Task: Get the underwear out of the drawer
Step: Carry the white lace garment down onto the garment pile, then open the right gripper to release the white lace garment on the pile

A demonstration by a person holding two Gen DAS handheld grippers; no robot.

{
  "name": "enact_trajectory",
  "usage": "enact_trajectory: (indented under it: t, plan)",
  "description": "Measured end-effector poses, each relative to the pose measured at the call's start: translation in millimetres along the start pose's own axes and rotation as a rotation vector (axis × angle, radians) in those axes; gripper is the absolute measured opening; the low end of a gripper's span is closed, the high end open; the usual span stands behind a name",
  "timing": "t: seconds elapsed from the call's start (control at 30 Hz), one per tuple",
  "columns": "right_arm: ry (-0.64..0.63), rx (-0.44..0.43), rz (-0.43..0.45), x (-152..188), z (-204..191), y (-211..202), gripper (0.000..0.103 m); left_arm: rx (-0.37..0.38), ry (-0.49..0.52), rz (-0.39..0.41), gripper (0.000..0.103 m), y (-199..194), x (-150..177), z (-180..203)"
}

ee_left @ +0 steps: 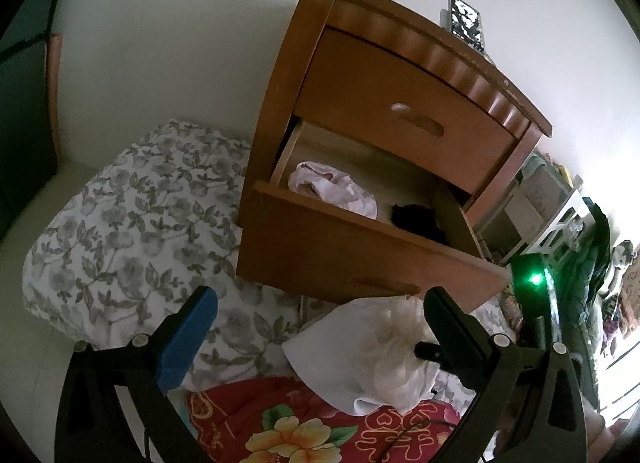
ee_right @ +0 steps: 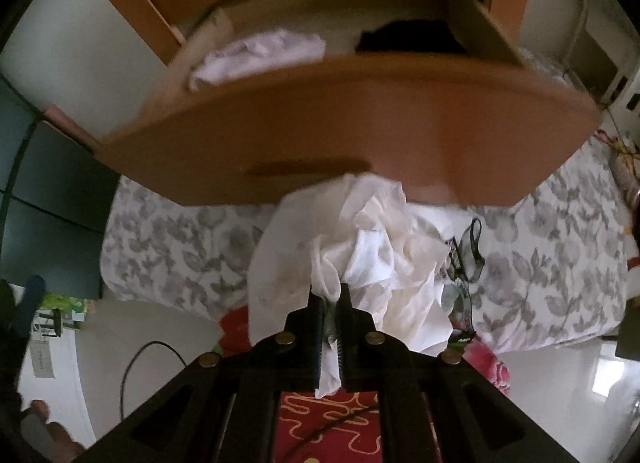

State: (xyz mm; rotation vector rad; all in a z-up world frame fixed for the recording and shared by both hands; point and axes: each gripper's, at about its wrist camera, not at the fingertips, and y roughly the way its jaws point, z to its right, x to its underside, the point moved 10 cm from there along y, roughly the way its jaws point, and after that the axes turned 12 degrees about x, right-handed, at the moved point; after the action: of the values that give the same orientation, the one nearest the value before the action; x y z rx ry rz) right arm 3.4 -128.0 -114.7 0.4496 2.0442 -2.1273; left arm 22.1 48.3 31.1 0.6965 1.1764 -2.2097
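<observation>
The wooden nightstand's lower drawer (ee_left: 352,251) stands pulled out. Inside it lie a pale pink underwear piece (ee_left: 336,187) on the left and a black one (ee_left: 416,219) on the right, seen again as the pale piece (ee_right: 256,55) and the black piece (ee_right: 408,37). In front of and below the drawer front (ee_right: 340,123), my right gripper (ee_right: 331,295) is shut on a crumpled white underwear piece (ee_right: 360,247), which hangs over the bed. That white piece (ee_left: 372,359) also shows between the fingers of my left gripper (ee_left: 320,293), which is open and holds nothing.
A grey floral pillow (ee_left: 132,223) and bed cover (ee_right: 540,271) lie under the drawer, with a red flowered blanket (ee_left: 288,423) nearer me. A dark lacy garment (ee_right: 464,259) rests on the cover. The upper drawer (ee_left: 404,111) is closed. A phone (ee_left: 466,21) sits on the nightstand top.
</observation>
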Motion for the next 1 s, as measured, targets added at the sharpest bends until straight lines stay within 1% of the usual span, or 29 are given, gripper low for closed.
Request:
enact_trajectory:
  t: [0.23,0.4,0.47,0.53,0.57,0.63,0.67,0.73,0.77,0.83,0.93,0.97,1.0]
  plan:
    - [0.01,0.016,-0.043,11,4,24,0.008,-0.002,0.001,-0.016,0.103,4,4,0]
    - [0.015,0.008,-0.057,13,8,25,0.008,-0.001,0.007,-0.023,0.103,6,5,1]
    - [0.014,0.007,-0.056,13,12,20,0.014,-0.001,0.009,-0.024,0.103,6,5,1]
    - [0.007,0.011,-0.054,13,11,18,0.028,-0.002,0.009,-0.028,0.103,7,6,1]
    - [0.0,0.022,-0.049,13,12,15,0.032,-0.003,0.01,-0.029,0.103,8,7,1]
    - [-0.01,0.035,-0.038,12,13,10,0.043,-0.005,0.012,-0.033,0.103,8,7,1]
    - [-0.014,0.038,-0.029,11,13,7,0.046,-0.005,0.012,-0.032,0.103,8,7,1]
    - [-0.028,0.046,-0.003,8,13,-1,0.058,-0.009,0.012,-0.035,0.103,9,8,0]
    - [-0.033,0.05,0.006,7,13,-4,0.061,-0.013,0.013,-0.037,0.103,10,8,0]
    - [-0.046,0.056,0.03,5,13,-10,0.074,-0.017,0.015,-0.042,0.103,10,10,-1]
    - [-0.069,0.07,0.067,1,11,-18,0.085,-0.02,0.018,-0.045,0.103,11,10,-1]
    - [-0.079,0.077,0.079,1,10,-20,0.087,-0.02,0.02,-0.048,0.103,11,11,-1]
    - [-0.085,0.08,0.086,0,10,-21,0.091,-0.021,0.021,-0.049,0.103,12,11,-1]
